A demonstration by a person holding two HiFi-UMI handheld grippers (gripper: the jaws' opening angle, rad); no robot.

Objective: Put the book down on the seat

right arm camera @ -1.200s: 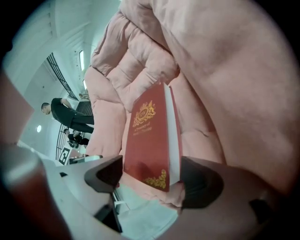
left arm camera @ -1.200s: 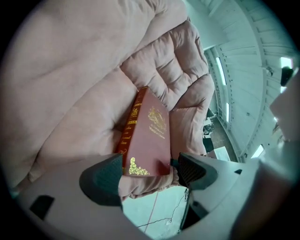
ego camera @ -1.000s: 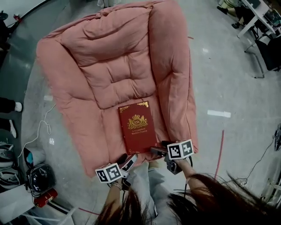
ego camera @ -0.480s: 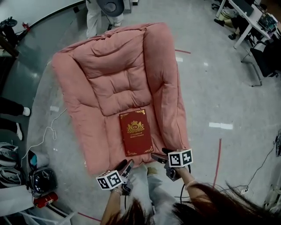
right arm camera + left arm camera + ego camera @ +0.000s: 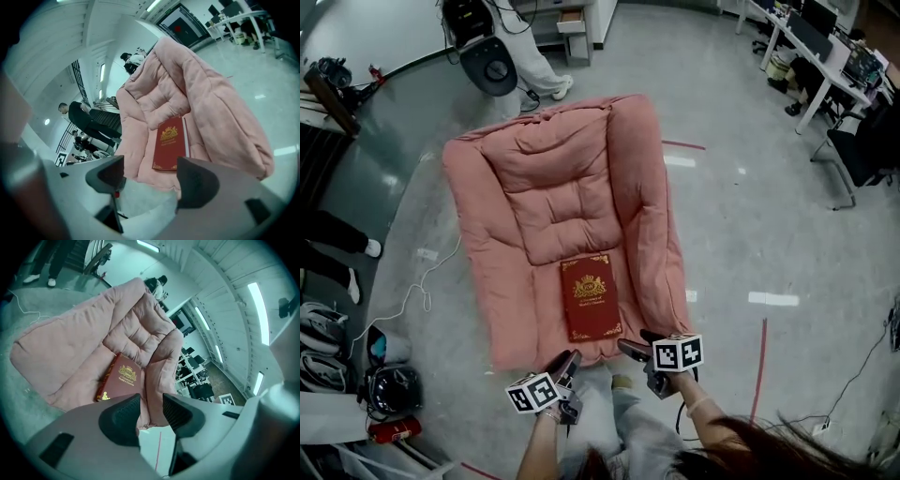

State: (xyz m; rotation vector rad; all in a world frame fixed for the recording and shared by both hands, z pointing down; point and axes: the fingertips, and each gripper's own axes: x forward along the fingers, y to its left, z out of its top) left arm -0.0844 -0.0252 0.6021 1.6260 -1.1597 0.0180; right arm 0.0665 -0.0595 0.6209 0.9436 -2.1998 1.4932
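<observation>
A red book [image 5: 590, 298] with a gold crest lies flat on the front of the pink padded seat [image 5: 553, 197], touched by neither gripper. My left gripper [image 5: 568, 360] hangs just off the seat's front edge, below and left of the book. Its jaws are closing to a narrow gap with nothing between them. My right gripper [image 5: 631, 348] is off the front edge to the book's right, open and empty. The left gripper view shows the book [image 5: 118, 377] beyond the left gripper [image 5: 151, 405]. In the right gripper view the book [image 5: 170, 143] lies past the right gripper [image 5: 150, 171].
A standing person's legs [image 5: 536, 64] and a black round-based device [image 5: 493, 67] are behind the seat. Desks and chairs [image 5: 825, 56] fill the far right. A white cable [image 5: 412, 292] and bags [image 5: 389, 389] lie on the floor at left. A red floor line [image 5: 760, 356] runs at right.
Both grippers have drawn back from the book's near edge to beyond the seat's front. The view has pulled away, showing more of the room. The book has stayed where it lies.
</observation>
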